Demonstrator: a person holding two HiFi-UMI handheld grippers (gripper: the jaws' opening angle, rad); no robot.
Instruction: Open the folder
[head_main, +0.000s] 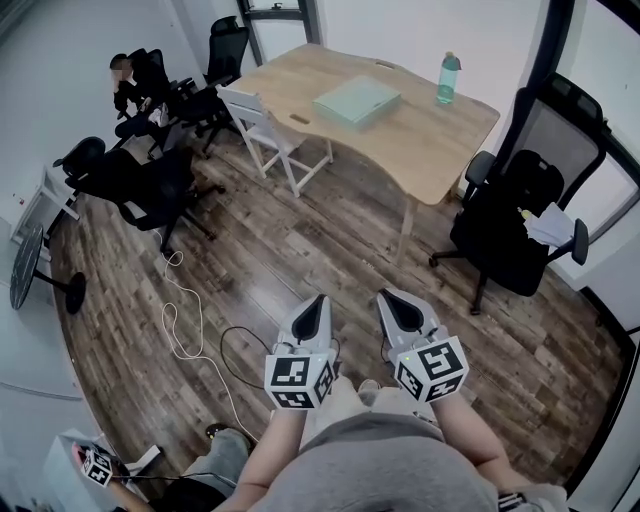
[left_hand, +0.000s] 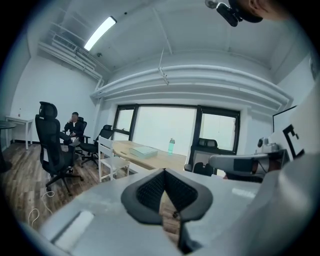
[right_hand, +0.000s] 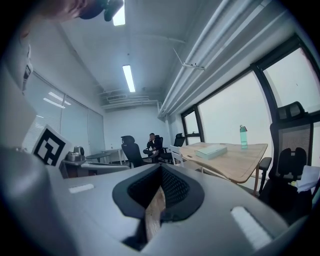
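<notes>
In the head view the left gripper (head_main: 318, 303) and the right gripper (head_main: 392, 300) are held side by side low in front of the person, over wooden floor. Each has its jaws clenched to a point on nothing. The pale green folder (head_main: 356, 101) lies flat and closed on the wooden table (head_main: 420, 150), well apart from both grippers, with a green bottle (head_main: 448, 78) near it at the table's far edge. A white chair (head_main: 262, 130) stands at the table's left side and a black chair (head_main: 520, 215) at its right. The step in hand looks like the approach, so the sensible course is to close in on the free near edge between the two chairs and release the jaws before reaching. One gripper could then pin the folder while the other lifts the cover's loose edge. Which edge is the spine cannot be told from here. In the left gripper view the dark pads meet with nothing between them, and the folder (left_hand: 144, 149) sits far beyond the tips and a little left of where they point, with the bottle to its right. In the right gripper view the jaws are likewise shut and empty, and the folder (right_hand: 211, 150) lies far off to the right of the tips, so this gripper would need to swing right to face it.
</notes>
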